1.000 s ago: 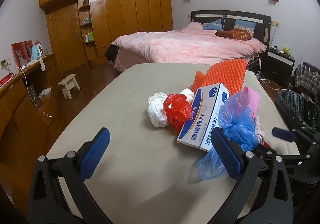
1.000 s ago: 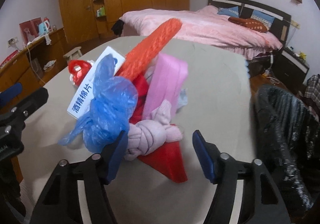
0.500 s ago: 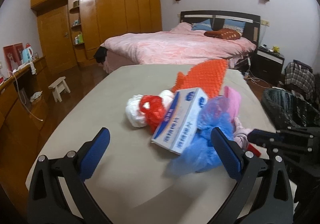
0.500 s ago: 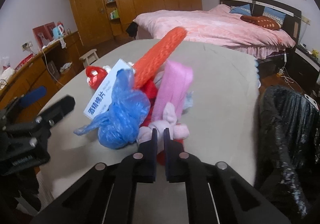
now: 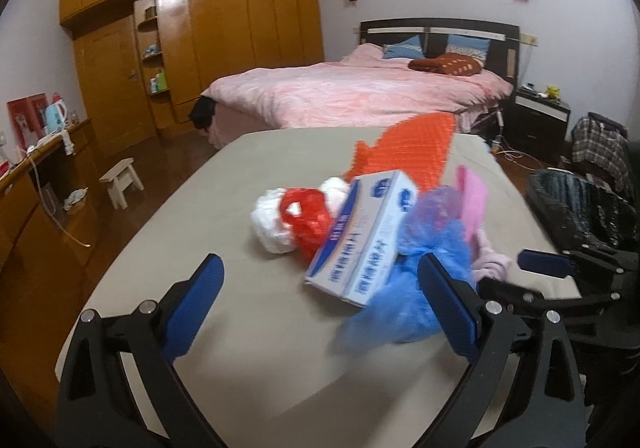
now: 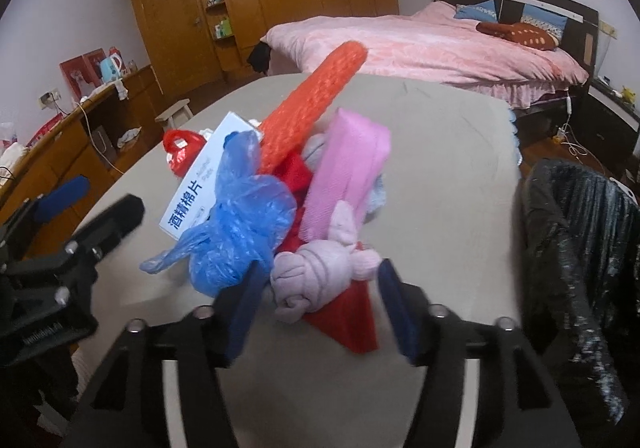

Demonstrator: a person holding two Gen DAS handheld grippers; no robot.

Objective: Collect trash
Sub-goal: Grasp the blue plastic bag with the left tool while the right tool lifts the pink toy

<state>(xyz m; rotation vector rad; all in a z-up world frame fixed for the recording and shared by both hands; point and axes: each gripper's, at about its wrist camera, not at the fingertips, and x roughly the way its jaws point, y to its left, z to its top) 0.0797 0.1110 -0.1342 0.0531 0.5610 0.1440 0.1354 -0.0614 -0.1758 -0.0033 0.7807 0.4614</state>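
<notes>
From the left wrist, the left gripper fills the bottom of the frame with its blue pads spread wide and nothing clamped between them; only bare grey table and the near corner of a white box lie in the gap. The trash sits in a heap right of centre: a white bag and a red bag to the left of the box, a blue bag touching the right pad, an orange mesh sheet behind and a pink strip beside it. At the right edge stands a black bin, with the right gripper reaching in just below it. From the right wrist, the right gripper is at lower centre, its jaws opening, with a knotted pale pink bundle and a red wedge between the pads, not pressed by them. The blue bag touches the left pad; the white box, orange mesh and pink strip rise behind. The bin fills the right side and the left gripper shows at the left edge.
</notes>
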